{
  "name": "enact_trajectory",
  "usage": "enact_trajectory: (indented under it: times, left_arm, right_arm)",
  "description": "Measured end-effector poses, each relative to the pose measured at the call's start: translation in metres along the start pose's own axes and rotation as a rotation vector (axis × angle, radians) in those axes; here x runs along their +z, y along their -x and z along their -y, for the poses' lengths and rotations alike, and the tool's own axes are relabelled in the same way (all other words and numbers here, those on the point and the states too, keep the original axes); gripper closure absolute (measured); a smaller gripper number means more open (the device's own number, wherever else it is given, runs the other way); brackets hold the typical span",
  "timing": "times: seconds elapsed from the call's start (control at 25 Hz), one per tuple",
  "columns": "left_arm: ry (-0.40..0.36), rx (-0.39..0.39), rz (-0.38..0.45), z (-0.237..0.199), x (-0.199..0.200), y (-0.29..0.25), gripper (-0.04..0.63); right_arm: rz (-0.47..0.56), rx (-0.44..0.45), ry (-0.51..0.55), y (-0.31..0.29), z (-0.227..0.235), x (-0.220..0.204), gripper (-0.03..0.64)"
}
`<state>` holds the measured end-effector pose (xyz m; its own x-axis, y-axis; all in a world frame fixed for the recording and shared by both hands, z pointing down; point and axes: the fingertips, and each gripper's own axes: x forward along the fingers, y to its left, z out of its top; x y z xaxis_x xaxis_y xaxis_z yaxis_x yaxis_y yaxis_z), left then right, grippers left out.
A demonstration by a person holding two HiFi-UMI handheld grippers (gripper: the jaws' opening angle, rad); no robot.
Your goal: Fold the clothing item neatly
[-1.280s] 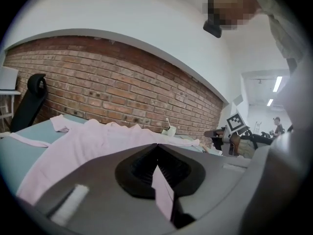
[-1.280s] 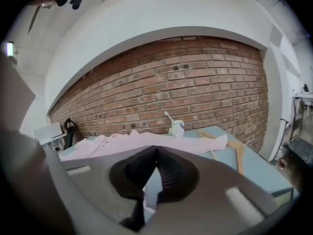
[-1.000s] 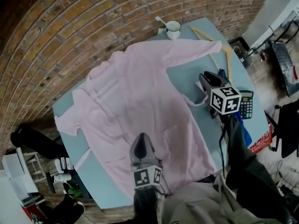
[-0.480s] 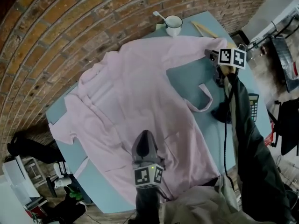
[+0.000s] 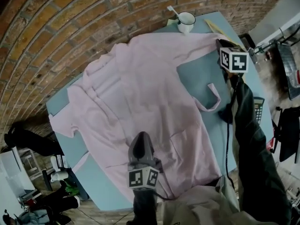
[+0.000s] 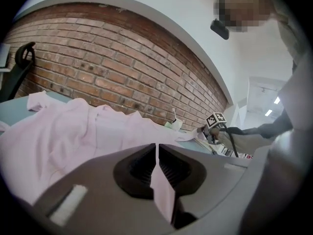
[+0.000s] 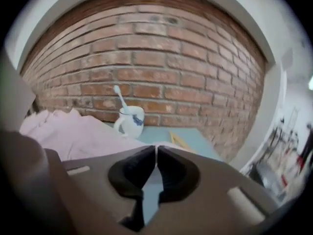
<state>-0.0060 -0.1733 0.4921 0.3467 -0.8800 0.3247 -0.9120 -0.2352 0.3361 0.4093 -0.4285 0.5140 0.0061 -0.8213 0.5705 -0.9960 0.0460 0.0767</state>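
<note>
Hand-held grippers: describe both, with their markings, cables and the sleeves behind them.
The left hand-held gripper and right hand-held gripper are each a grey moulded shell with black ribbed pads and a white cube of black square markers. A black cable runs along the dark right sleeve. The right jaws have just been closing, the pink robe's sleeve edge between them.

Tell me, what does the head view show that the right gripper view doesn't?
Only the head view: the whole pink robe spread over the blue table, the left claw and a calculator. Only the right gripper view: the right claw up close, whose jaws have just closed on the robe's sleeve edge. Both: the white mug, the brick wall and some of the robe.
</note>
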Motion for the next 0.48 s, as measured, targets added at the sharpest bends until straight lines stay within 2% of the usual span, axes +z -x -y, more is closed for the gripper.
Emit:
enact_trajectory:
  times: [0.08,0.16,0.24,0.36,0.48]
  left_arm:
    - [0.017,0.034,0.017,-0.016,0.01,0.014,0.568]
    - [0.036,0.078,0.038,-0.033,0.019,0.03,0.569]
    - [0.053,0.121,0.063,-0.052,0.026,0.048,0.569]
    - [0.082,0.188,0.087,-0.077,0.035,0.074,0.569]
    - [0.107,0.23,0.112,-0.098,0.038,0.099,0.569]
  right_arm:
    - [0.148,-0.019,0.301,0.039,-0.042,0.036,0.601]
    - [0.276,0.001,0.602,0.085,-0.104,0.064,0.601]
    - [0.366,0.066,0.816,0.124,-0.175,0.078,0.601]
    - [0.493,0.156,1.083,0.164,-0.28,0.08,0.601]
    - [0.579,0.194,1.428,0.183,-0.364,0.044,0.601]
